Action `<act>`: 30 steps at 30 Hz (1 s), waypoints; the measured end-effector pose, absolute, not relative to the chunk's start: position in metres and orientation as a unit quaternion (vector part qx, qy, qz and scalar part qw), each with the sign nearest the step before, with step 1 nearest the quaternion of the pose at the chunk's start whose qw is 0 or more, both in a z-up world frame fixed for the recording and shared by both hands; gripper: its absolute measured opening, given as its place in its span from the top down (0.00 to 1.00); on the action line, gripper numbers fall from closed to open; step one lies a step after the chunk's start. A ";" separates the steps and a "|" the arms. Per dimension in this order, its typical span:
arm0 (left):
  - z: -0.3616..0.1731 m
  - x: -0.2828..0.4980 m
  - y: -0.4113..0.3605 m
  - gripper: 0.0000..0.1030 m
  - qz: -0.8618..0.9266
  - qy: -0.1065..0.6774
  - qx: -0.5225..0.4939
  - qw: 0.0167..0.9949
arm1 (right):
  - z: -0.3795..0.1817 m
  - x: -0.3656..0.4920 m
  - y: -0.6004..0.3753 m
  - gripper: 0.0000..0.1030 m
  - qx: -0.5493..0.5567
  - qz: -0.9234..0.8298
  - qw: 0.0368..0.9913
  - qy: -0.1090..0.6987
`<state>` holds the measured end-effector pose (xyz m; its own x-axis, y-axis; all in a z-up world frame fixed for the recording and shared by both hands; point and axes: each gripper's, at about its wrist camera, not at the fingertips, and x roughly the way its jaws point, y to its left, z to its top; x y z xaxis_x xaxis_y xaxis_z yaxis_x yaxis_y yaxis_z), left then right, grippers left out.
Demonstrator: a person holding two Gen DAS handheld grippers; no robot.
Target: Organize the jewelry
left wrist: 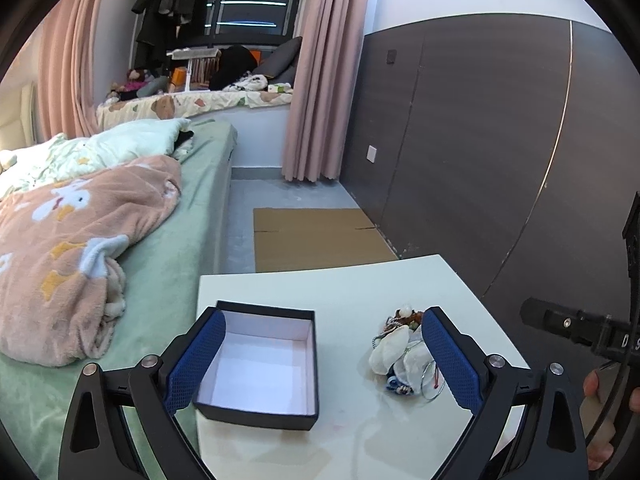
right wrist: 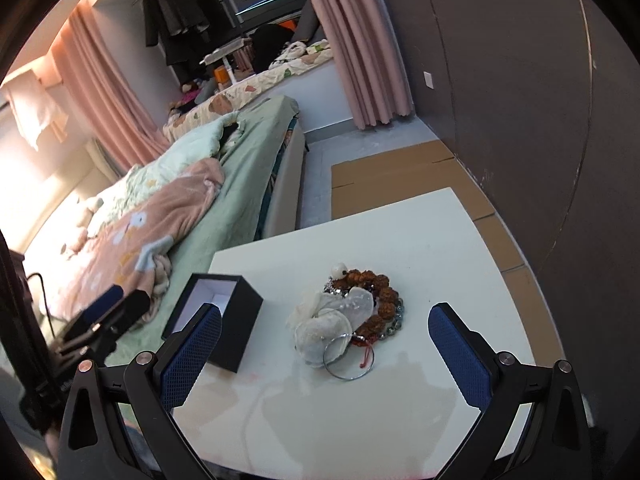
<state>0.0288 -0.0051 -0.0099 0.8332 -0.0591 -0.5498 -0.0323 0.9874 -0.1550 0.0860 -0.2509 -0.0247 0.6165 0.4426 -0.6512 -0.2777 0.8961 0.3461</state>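
Left claw (left wrist: pixel 322 354) spread wide, holding nothing, above the white surface (left wrist: pixel 360 284); right claw (right wrist: pixel 324 342) likewise wide and empty. Black box (left wrist: pixel 260 364), lid off, white interior bare, sits at the surface's left edge beside the bed (left wrist: pixel 176 248). Jewelry pile (right wrist: pixel 348 316) lies just right of it: brown bead bracelet, pale shells, silver ring

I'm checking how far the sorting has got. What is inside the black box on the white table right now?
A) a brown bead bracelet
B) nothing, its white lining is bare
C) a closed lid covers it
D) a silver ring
B: the black box stands open with a bare white lining, while the jewelry pile still lies beside it on the table.
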 end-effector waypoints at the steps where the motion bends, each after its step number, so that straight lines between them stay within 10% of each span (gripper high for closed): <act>1: -0.011 0.032 -0.007 0.08 -0.010 0.290 -0.080 0.954 | -0.025 0.090 -0.254 0.00 0.113 0.199 0.891 0.391; 30: -0.103 0.115 -0.093 0.44 -0.099 0.429 -0.035 0.897 | -0.064 0.153 -0.305 0.12 0.211 0.130 0.844 0.477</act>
<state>0.1155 -0.0932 -0.1030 0.6132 -0.2070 -0.7623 0.1479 0.9781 -0.1466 0.1526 -0.3046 -0.0642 0.5120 0.4198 -0.7494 -0.0183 0.8775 0.4791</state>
